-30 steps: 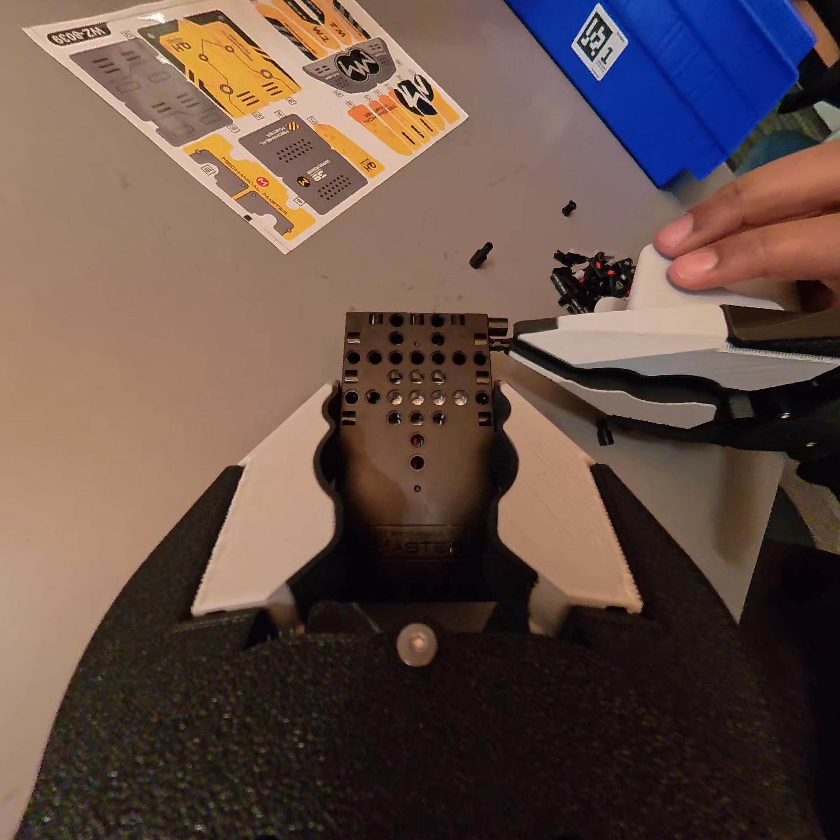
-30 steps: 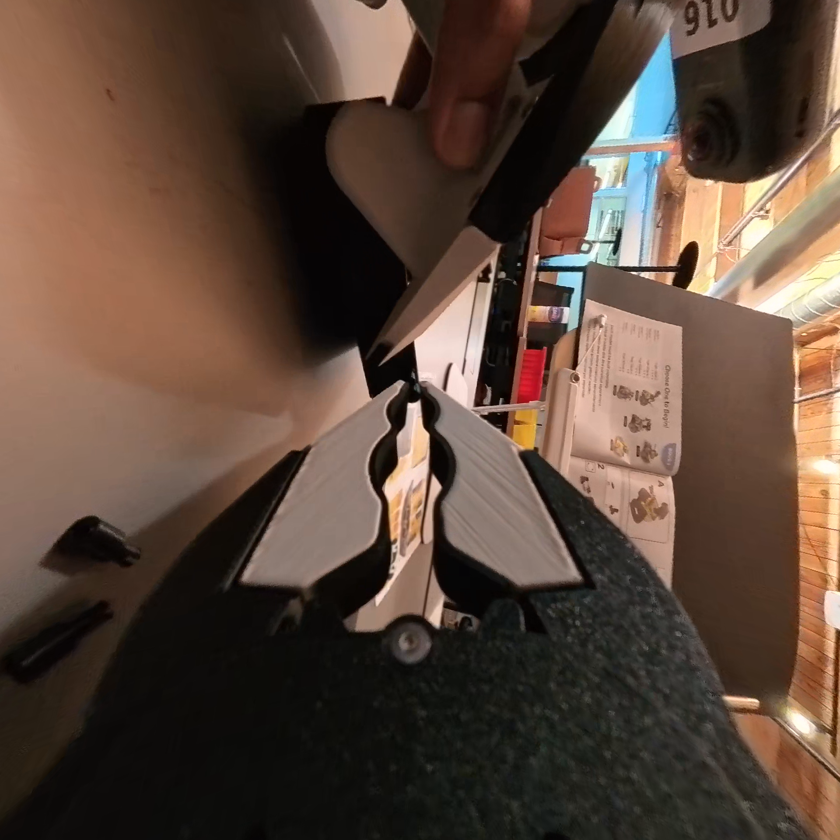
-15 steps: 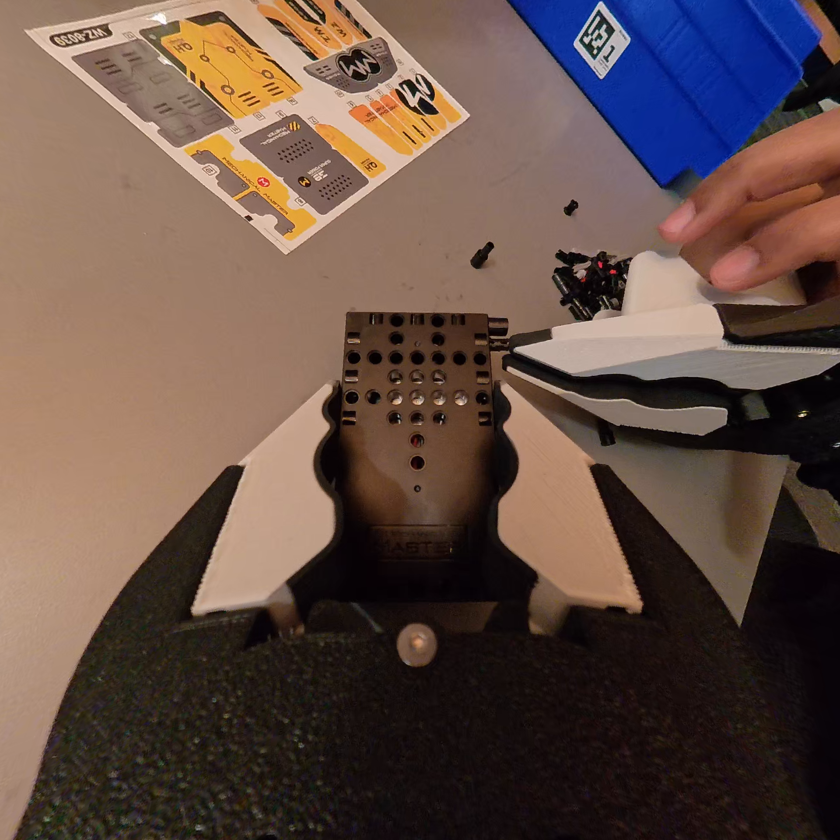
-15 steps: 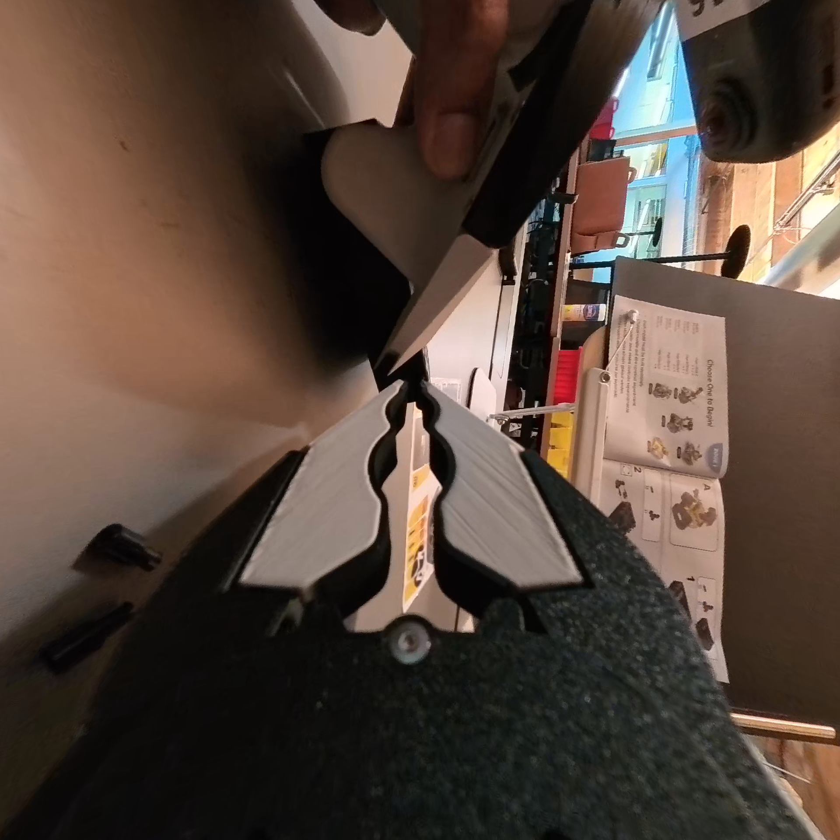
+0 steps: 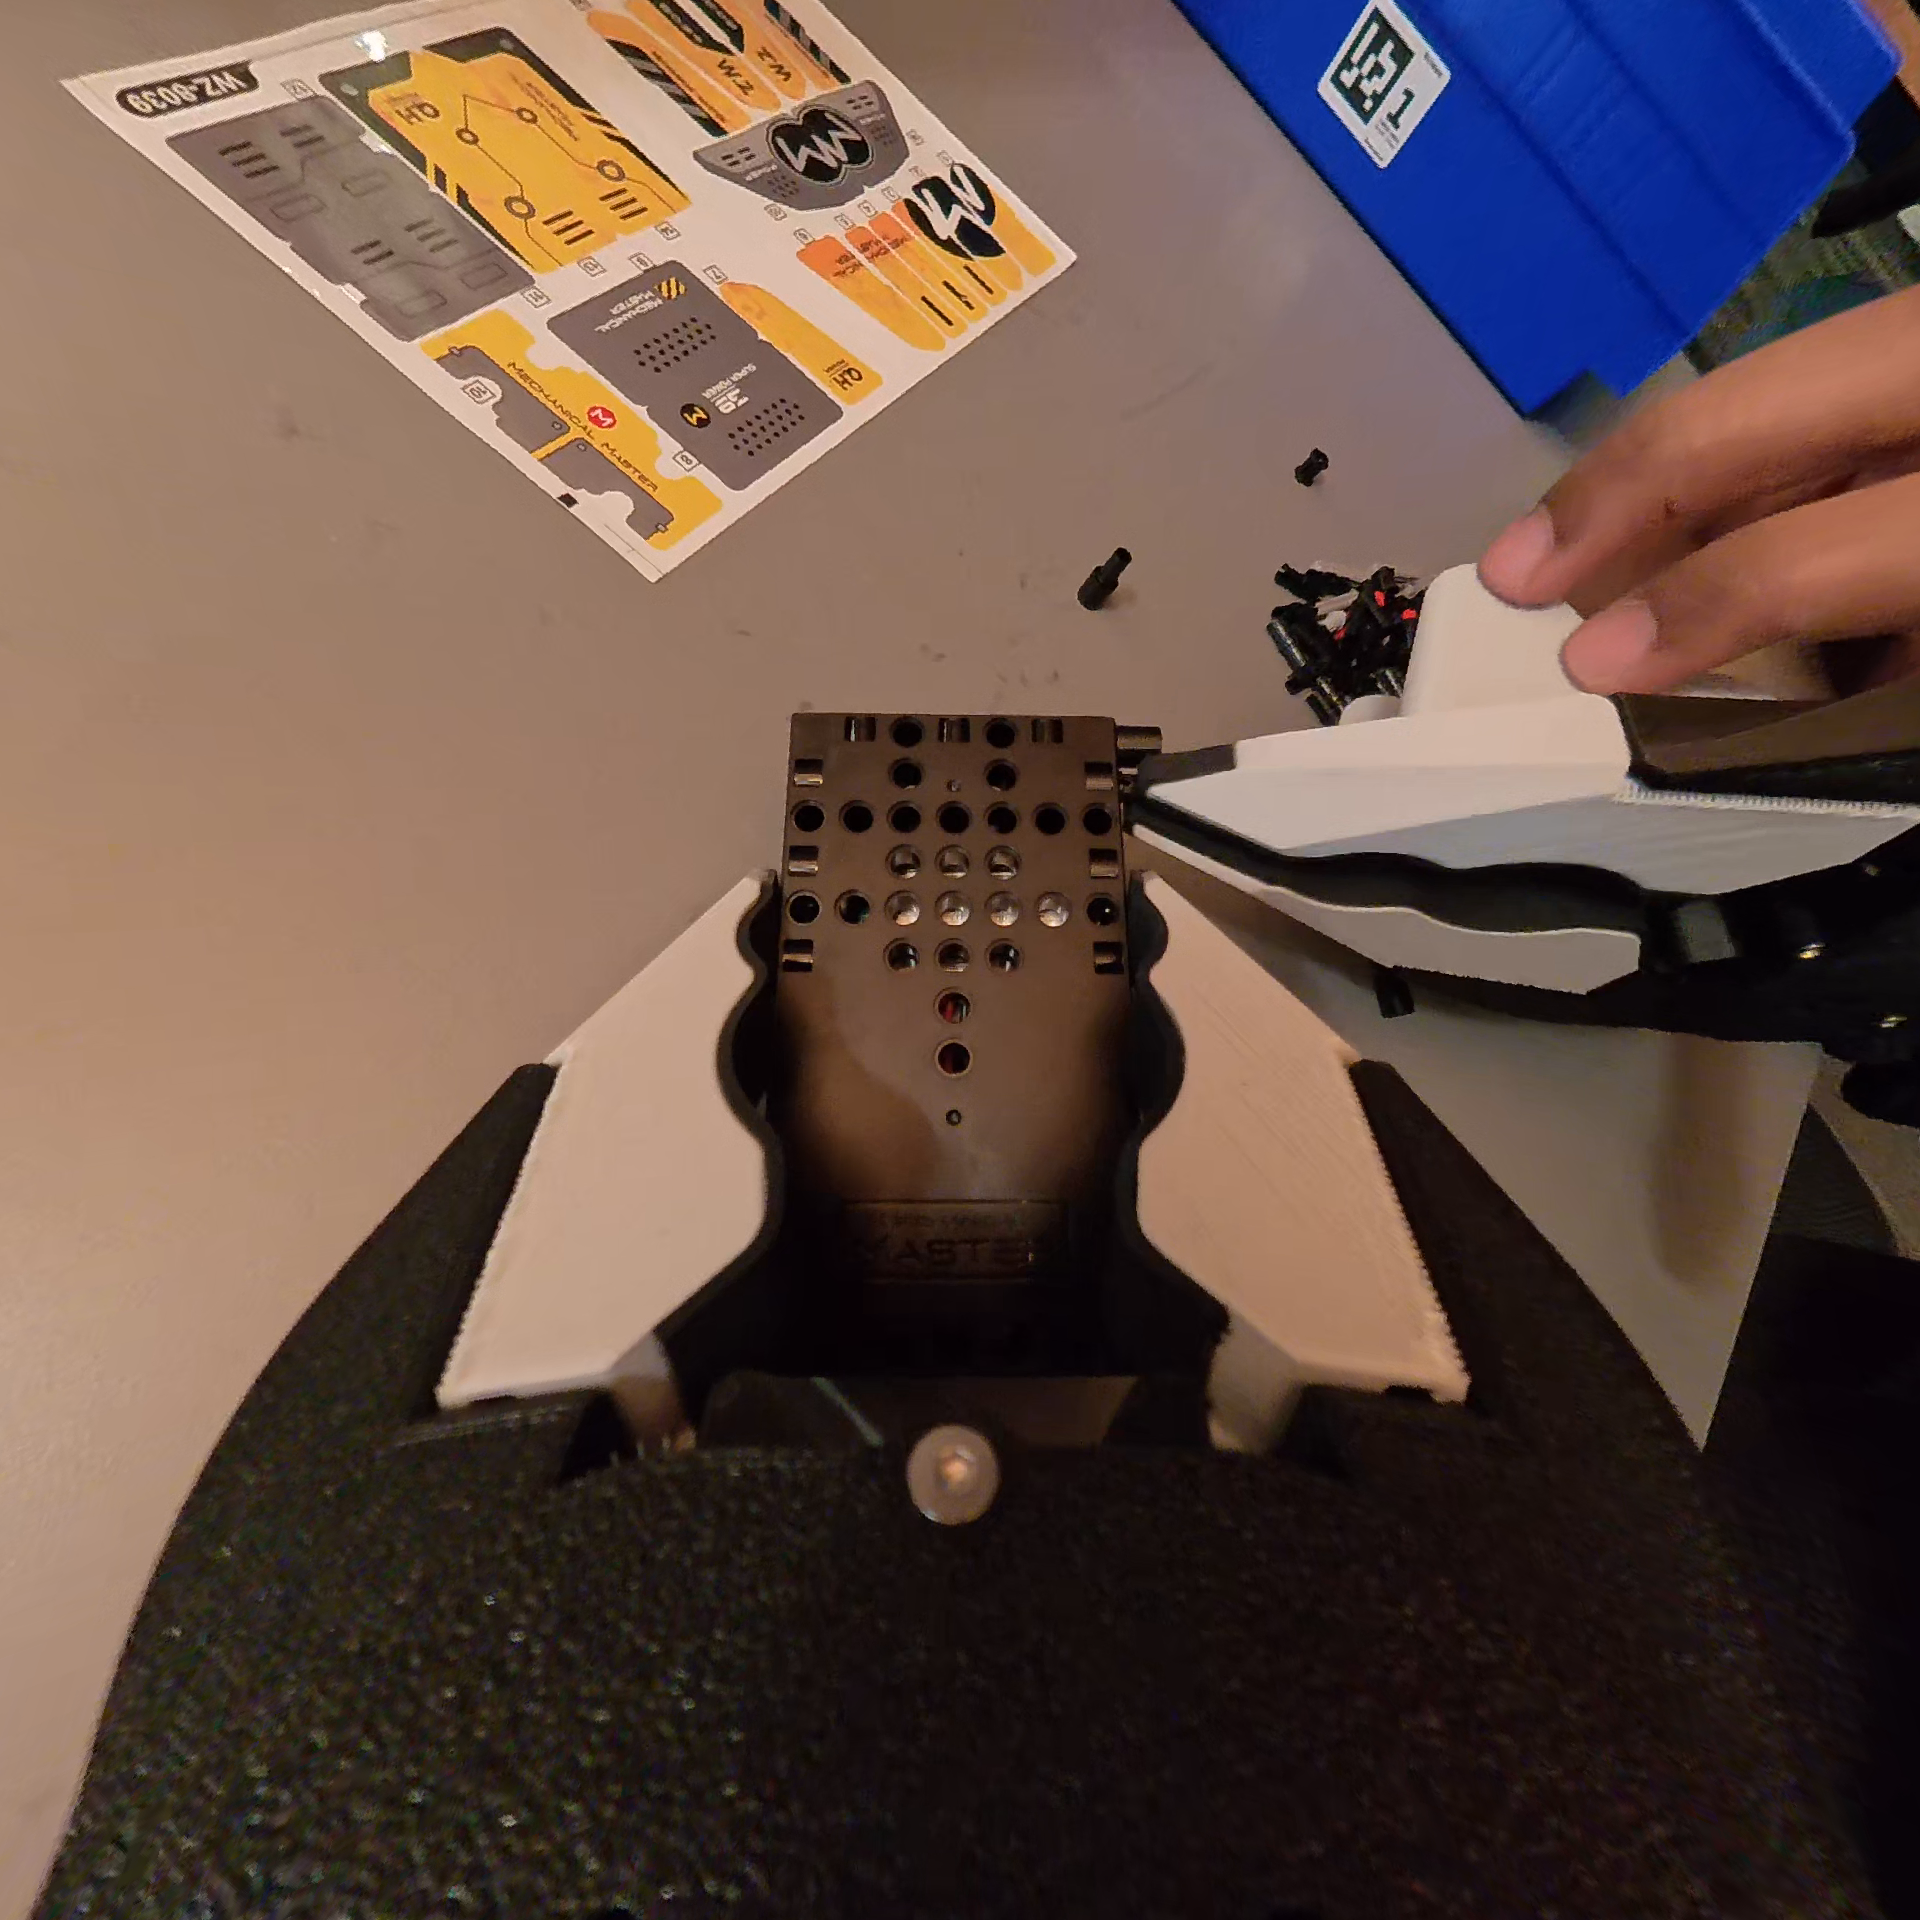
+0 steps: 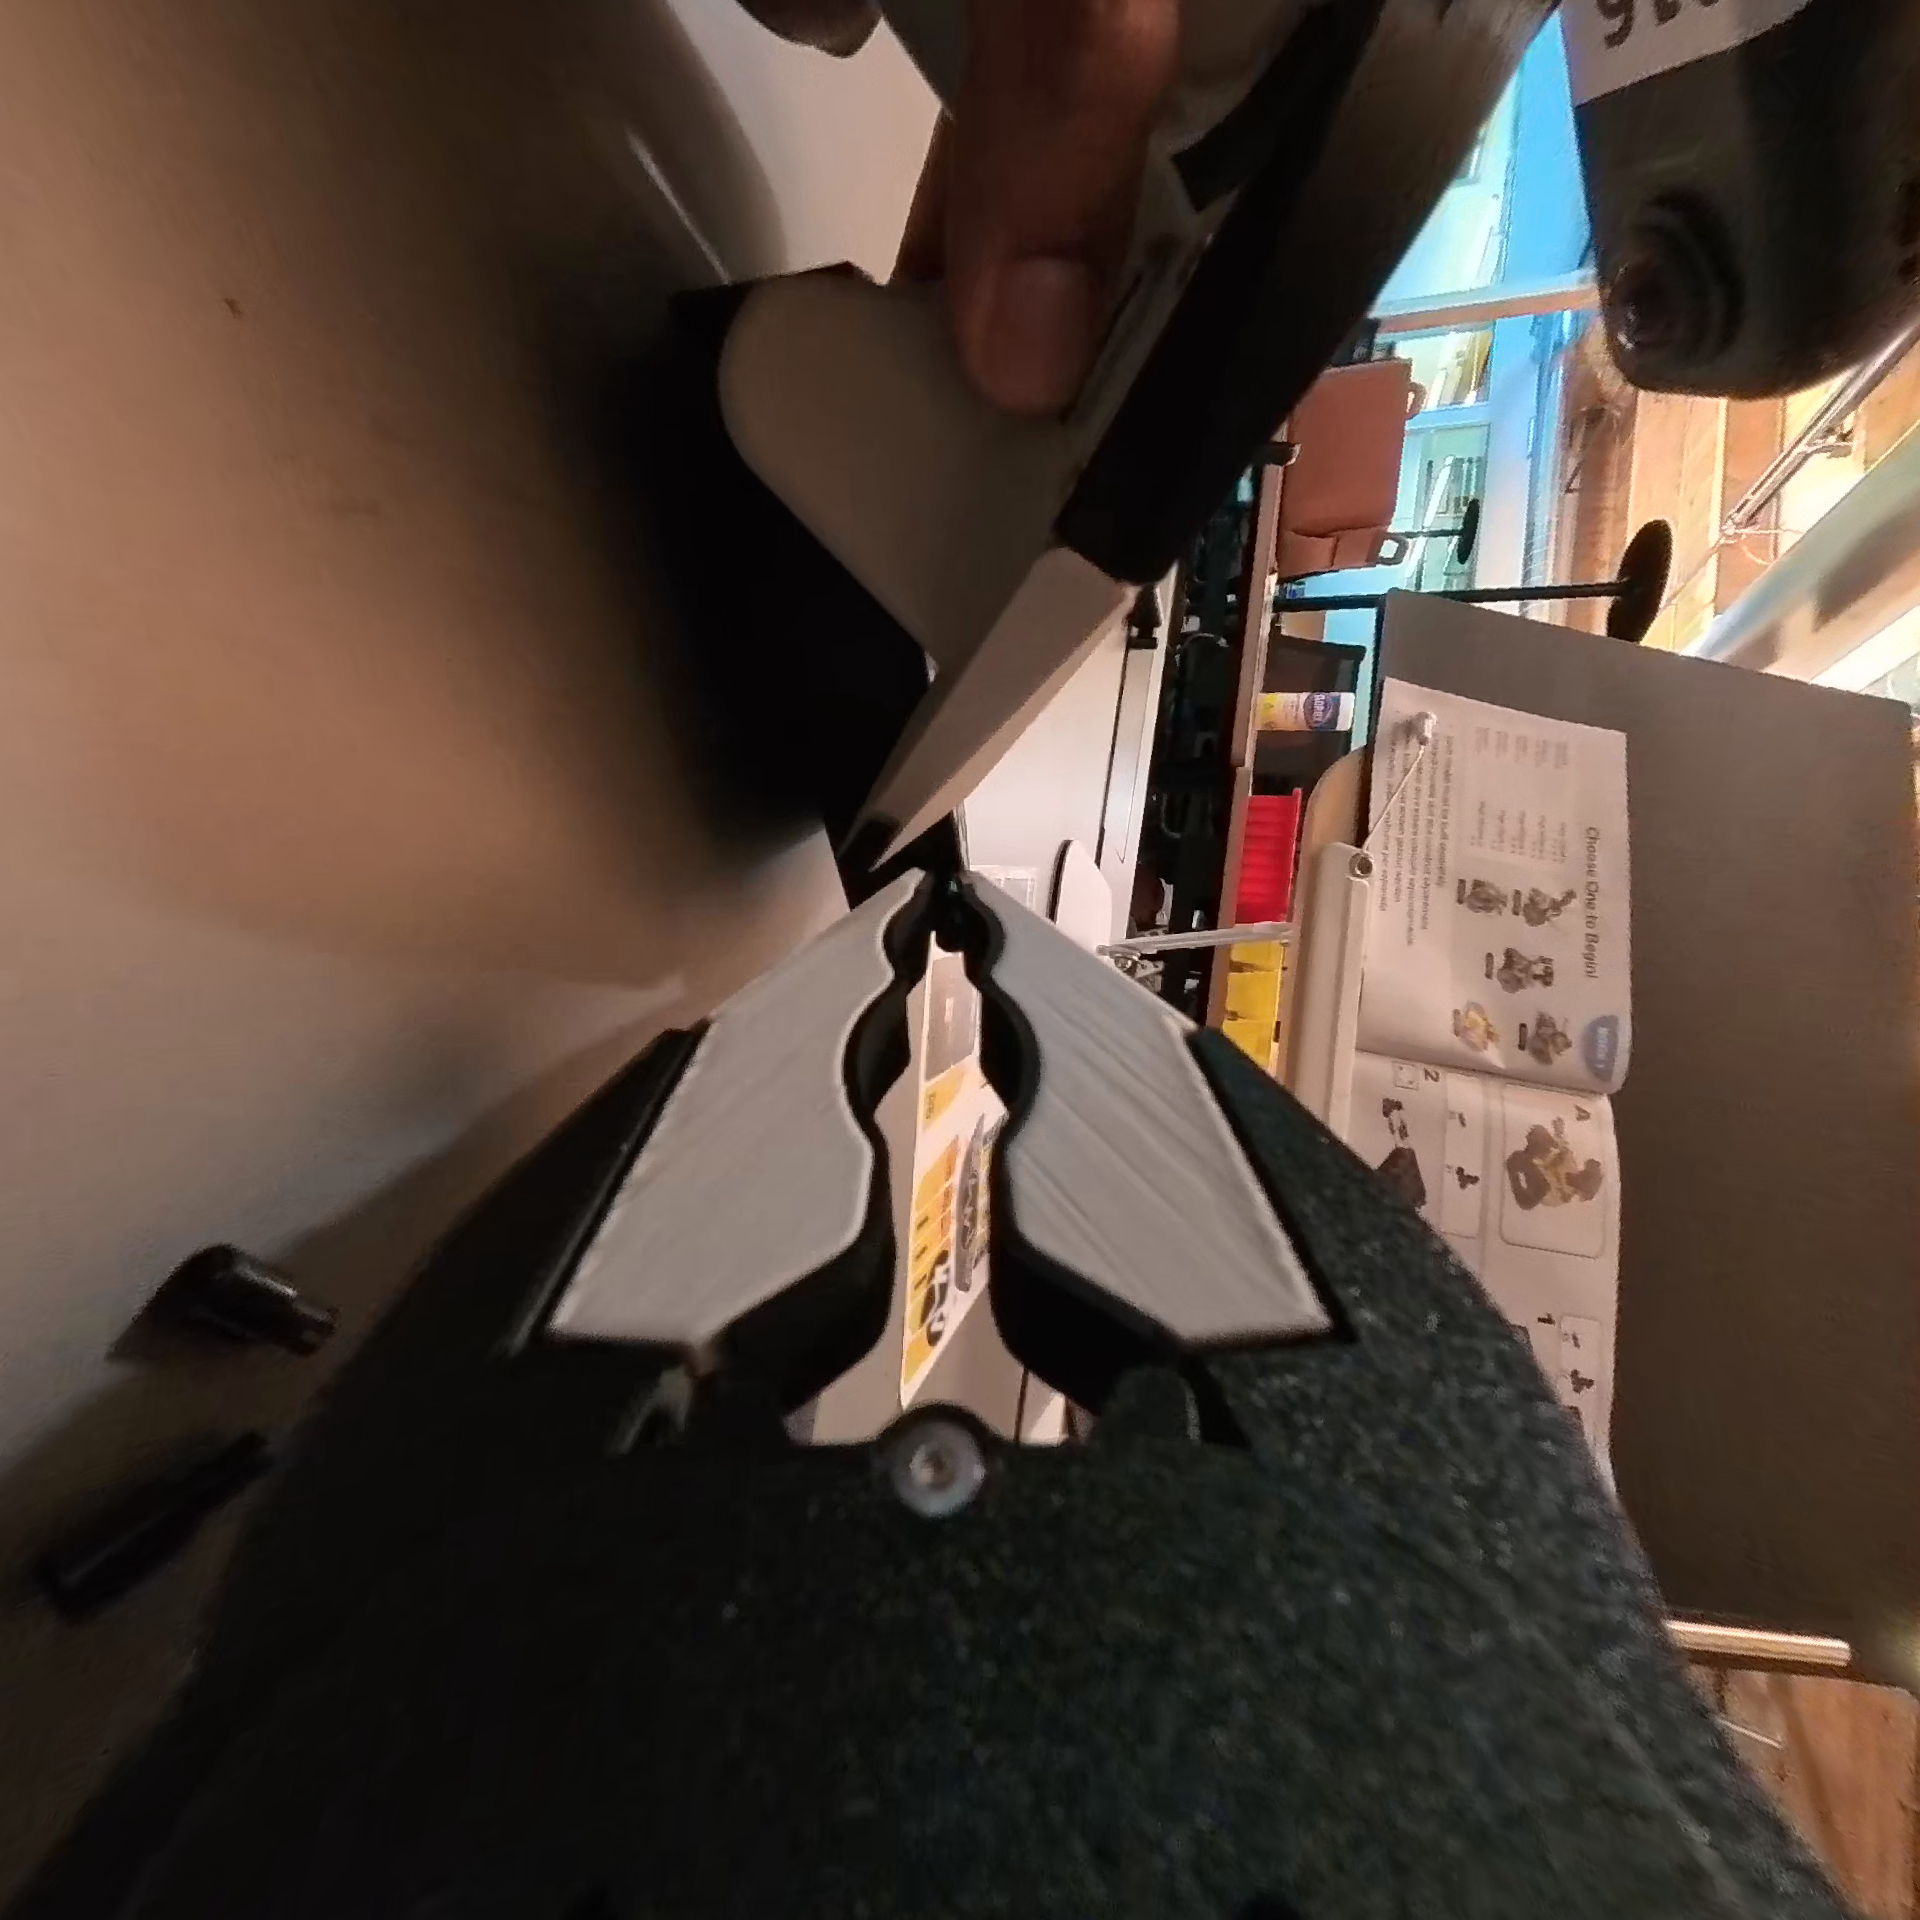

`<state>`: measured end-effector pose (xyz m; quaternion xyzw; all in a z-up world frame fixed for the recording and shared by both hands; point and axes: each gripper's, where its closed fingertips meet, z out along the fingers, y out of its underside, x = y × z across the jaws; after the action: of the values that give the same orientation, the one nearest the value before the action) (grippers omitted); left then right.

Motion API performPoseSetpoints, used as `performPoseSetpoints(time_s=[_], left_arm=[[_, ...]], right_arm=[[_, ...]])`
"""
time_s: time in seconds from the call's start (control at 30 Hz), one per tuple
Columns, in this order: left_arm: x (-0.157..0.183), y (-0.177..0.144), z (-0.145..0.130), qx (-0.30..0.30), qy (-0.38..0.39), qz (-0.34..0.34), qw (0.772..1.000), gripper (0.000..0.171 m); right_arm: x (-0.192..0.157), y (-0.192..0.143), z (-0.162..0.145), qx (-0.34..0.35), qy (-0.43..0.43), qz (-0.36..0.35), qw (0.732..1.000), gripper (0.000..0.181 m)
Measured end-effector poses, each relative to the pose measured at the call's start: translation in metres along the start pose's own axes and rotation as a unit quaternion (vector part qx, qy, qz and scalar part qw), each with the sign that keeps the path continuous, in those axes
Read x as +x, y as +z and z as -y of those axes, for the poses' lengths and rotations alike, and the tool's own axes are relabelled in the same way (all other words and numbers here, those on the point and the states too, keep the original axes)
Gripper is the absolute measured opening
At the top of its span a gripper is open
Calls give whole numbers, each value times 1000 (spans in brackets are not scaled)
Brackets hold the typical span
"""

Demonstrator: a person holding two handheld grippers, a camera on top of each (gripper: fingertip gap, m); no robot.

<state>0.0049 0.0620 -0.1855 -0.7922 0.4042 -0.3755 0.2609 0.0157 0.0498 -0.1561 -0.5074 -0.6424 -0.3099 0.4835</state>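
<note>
Between its white fingers, the left hand-held gripper (image 5: 951, 894) clamps a black block (image 5: 951, 935) full of holes above the grey table (image 5: 312, 831). At the block's right corner, the right hand-held gripper (image 6: 948, 899) pinches a small black pin (image 5: 1139, 740), fingertips nearly together. Beyond lie loose pins (image 5: 1335, 639), a sticker sheet (image 5: 582, 260) and a blue bin (image 5: 1558, 177).

Right tool (image 6: 948, 906): tips pinched on a small black pin (image 6: 950, 914), only a sliver showing. View rolled sideways. Left tool's white finger (image 6: 935, 540) angles in from above, tip just beside the pinch, a hand (image 6: 1023, 208) pressing on it. Two loose black pegs (image 6: 234, 1314) on the counter (image 6: 260, 623) at left. Open instruction booklet (image 6: 1496, 935) propped at right.
</note>
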Motion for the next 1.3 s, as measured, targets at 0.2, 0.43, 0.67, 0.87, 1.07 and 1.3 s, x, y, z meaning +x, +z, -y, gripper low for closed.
performPoseSetpoints(time_s=[0.2,0.43,0.67,0.87,1.07,1.3], left_arm=[[0,0,-1,-4,11,6,1000,65],[0,1,-1,-6,18,14,1000,65],[3,4,-3,-12,37,26,999,65],[4,5,-4,-14,45,35,998,65],[5,7,-5,-19,63,47,997,66],[6,9,-6,-21,71,54,996,67]], right_arm=[[-2,2,-2,-3,-2,-1,1000,5],[-5,0,-3,-28,43,48,998,4],[-8,-5,-5,-38,73,50,995,4],[-10,-7,-7,-49,125,57,989,3],[-13,-10,-9,-46,226,77,970,4],[-15,-13,-12,-54,305,82,947,4]])
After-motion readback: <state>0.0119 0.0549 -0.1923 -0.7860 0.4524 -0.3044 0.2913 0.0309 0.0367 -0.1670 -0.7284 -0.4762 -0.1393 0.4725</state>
